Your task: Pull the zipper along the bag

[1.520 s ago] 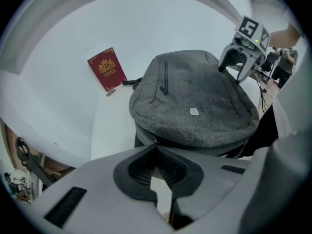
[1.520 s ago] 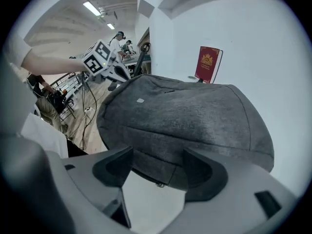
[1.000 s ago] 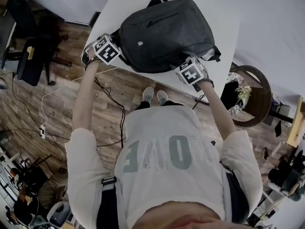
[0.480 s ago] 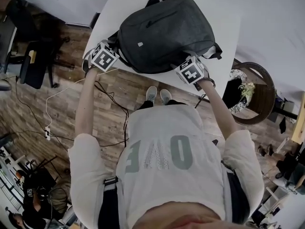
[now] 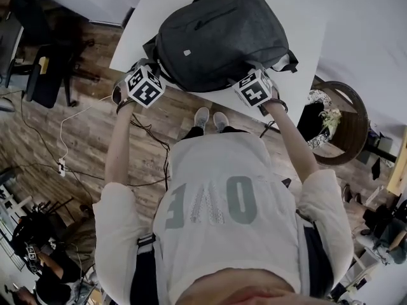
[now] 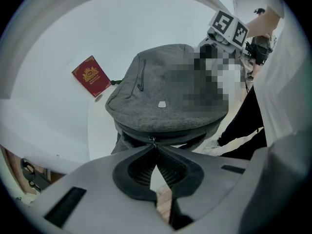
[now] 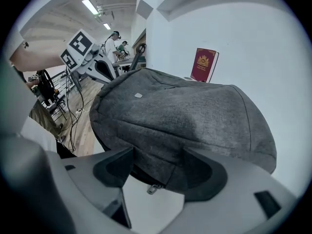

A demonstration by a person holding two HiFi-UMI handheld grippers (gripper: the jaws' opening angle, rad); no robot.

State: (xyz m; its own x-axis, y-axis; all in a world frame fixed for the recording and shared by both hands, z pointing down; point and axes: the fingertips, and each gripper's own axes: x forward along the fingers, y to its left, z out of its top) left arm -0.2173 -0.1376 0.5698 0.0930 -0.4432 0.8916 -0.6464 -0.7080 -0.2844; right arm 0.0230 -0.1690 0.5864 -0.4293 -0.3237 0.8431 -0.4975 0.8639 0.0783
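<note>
Left tool (image 6: 155,149) pinched, right tool (image 7: 157,164) gripping

Wood-plank floor (image 5: 76,138), white table (image 5: 305,11)

The bag (image 5: 216,37) is heathered dark grey, the table (image 5: 141,33) white, the booklet (image 6: 91,75) dark red with a gold crest, the marker cube (image 5: 145,86) black-and-white squares, the floor (image 5: 76,132) brown wood planks, the shirt (image 5: 216,170) white with grey letters

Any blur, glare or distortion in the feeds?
Head view: sharp, evenly lit dark grey fabric backpack. Left gripper view: fisheye bend, mosaic patch over part of the backpack. Right gripper view: fisheye too, bright ceiling lights, no blur.
</note>
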